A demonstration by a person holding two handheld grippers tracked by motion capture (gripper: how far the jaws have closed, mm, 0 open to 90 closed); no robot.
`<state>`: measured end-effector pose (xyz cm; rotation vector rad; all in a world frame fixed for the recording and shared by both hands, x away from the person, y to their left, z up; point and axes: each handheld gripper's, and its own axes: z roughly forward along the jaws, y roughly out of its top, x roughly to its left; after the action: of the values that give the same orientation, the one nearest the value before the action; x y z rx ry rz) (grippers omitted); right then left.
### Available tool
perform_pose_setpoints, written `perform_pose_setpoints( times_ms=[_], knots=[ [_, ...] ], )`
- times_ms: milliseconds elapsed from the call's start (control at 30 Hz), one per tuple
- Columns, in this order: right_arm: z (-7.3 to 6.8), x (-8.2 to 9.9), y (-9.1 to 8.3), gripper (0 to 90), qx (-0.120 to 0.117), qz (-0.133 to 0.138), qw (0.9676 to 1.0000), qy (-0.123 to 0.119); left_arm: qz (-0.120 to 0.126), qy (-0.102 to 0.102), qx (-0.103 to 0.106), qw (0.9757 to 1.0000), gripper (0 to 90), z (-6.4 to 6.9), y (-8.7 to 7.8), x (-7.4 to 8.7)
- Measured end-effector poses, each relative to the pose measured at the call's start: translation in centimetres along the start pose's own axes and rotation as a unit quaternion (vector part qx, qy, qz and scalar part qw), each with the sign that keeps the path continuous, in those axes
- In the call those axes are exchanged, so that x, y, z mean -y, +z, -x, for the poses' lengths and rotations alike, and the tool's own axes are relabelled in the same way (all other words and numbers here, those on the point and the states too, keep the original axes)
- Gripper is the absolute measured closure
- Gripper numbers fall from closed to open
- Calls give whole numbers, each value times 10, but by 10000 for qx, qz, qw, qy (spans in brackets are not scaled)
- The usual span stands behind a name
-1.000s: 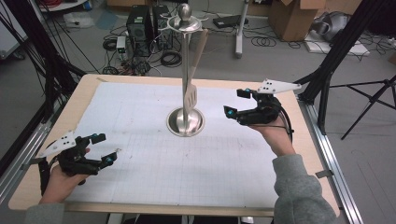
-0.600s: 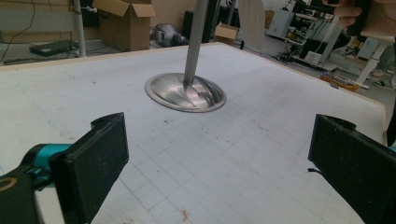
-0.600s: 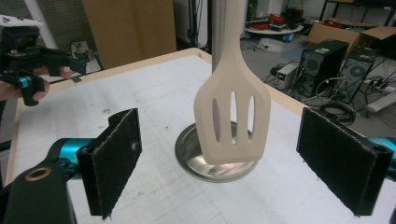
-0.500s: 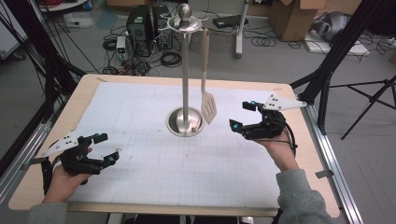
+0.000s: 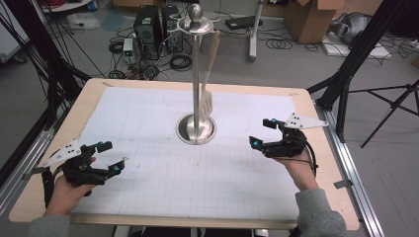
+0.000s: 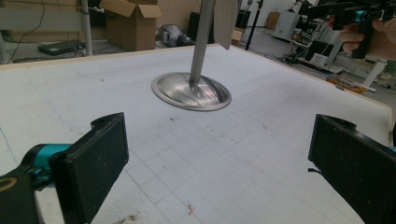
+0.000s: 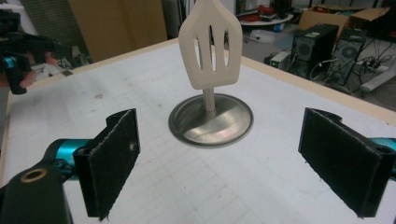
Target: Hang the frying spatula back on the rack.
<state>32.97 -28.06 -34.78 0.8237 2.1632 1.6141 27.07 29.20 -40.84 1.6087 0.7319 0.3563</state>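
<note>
One slotted spatula (image 5: 208, 94) hangs upright from my stand (image 5: 196, 129), blade down; left gripper (image 5: 112, 157) at seven o'clock, right gripper (image 5: 262, 132) at three, fingers open, empty.

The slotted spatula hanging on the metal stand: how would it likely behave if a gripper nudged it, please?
The spatula hangs freely from the stand's top ring, so it would probably swing. It looks thin and slotted, likely light. The stand's broad base should resist tipping.
</note>
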Motion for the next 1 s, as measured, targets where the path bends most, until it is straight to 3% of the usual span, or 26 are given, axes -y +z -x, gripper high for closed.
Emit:
perform_pose_setpoints(
  times_ms=[467,800,1000],
  knots=[
    [-2,26,-30,109,370,-31,9993,65,92,50,46,9999,55,-1,2,-3],
    [8,52,-62,109,586,86,9979,268,115,63,38,9999,55,0,3,-3],
    [16,67,-78,109,592,294,9969,417,104,66,22,9999,55,1,2,-3]
  ],
)
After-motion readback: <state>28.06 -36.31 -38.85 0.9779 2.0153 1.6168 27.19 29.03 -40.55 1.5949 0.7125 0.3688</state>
